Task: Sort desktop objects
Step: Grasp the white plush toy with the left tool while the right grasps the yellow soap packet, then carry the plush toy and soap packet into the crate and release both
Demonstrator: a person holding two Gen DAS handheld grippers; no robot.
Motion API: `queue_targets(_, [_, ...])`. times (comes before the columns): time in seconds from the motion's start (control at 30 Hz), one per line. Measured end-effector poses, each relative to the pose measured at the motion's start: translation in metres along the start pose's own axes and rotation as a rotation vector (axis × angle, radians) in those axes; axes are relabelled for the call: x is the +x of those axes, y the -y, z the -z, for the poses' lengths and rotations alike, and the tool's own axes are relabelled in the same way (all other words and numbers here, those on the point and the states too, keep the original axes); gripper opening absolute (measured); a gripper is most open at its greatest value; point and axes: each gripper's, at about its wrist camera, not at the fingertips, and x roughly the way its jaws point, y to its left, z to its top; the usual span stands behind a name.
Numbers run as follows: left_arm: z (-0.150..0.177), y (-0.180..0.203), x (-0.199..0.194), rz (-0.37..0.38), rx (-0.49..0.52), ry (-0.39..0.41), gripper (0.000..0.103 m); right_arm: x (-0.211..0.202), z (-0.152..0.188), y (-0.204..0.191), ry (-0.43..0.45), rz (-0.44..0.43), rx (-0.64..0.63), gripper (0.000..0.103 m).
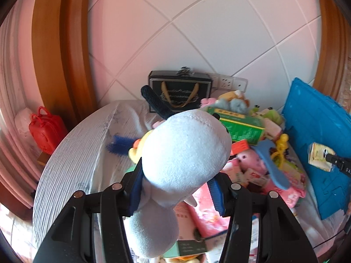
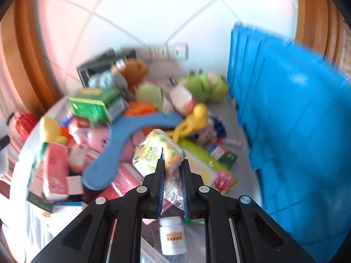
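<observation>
My left gripper (image 1: 177, 188) is shut on a white plush toy (image 1: 184, 149) with a black ear, held up above the cluttered table. My right gripper (image 2: 172, 171) is shut on a yellow snack packet (image 2: 160, 151) in clear wrap, held above the pile; the same packet also shows in the left wrist view (image 1: 319, 156), in front of the blue crate. The right wrist view is blurred by motion.
A blue crate (image 1: 318, 135) (image 2: 285, 109) stands at the right. The pile holds a green box (image 1: 239, 125), a blue boomerang (image 2: 122, 140), a pink plush (image 1: 252, 160), a yellow toy (image 2: 193, 120) and a white pill bottle (image 2: 172, 234). A black gift bag (image 1: 179, 89) stands against the wall.
</observation>
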Motion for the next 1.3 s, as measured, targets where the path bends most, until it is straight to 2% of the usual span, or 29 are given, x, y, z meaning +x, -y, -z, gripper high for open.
queue_targets(0.13, [-0.004, 0.036, -0.022, 0.070, 0.030, 0.051, 0.051, -0.054, -0.004, 0.008, 0.113, 0.014, -0.005, 0.014])
queue_targets(0.33, [-0.014, 0.109, -0.052, 0.177, 0.091, 0.127, 0.051, -0.130, -0.007, 0.033, 0.256, 0.054, -0.019, 0.014])
queue_targets(0.53, [-0.032, 0.204, -0.080, 0.293, 0.148, 0.203, 0.051, -0.186, -0.007, 0.084, 0.359, 0.084, -0.010, 0.014])
queue_targets(0.67, [-0.043, 0.277, -0.096, 0.347, 0.200, 0.250, 0.052, -0.215, -0.010, 0.132, 0.410, 0.139, 0.010, 0.014])
queue_targets(0.83, [-0.055, 0.370, -0.107, 0.411, 0.223, 0.262, 0.052, -0.232, -0.010, 0.201, 0.432, 0.201, 0.053, 0.014])
queue_targets(1.03, [-0.059, 0.468, -0.118, 0.454, 0.251, 0.249, 0.051, -0.238, -0.007, 0.278, 0.433, 0.252, 0.080, 0.014])
queue_targets(1.17, [-0.055, 0.525, -0.116, 0.473, 0.278, 0.178, 0.051, -0.236, -0.005, 0.326, 0.406, 0.272, 0.090, 0.014])
queue_targets(1.3, [-0.060, 0.571, -0.101, 0.478, 0.331, 0.093, 0.051, -0.223, -0.014, 0.354, 0.353, 0.267, 0.059, 0.014])
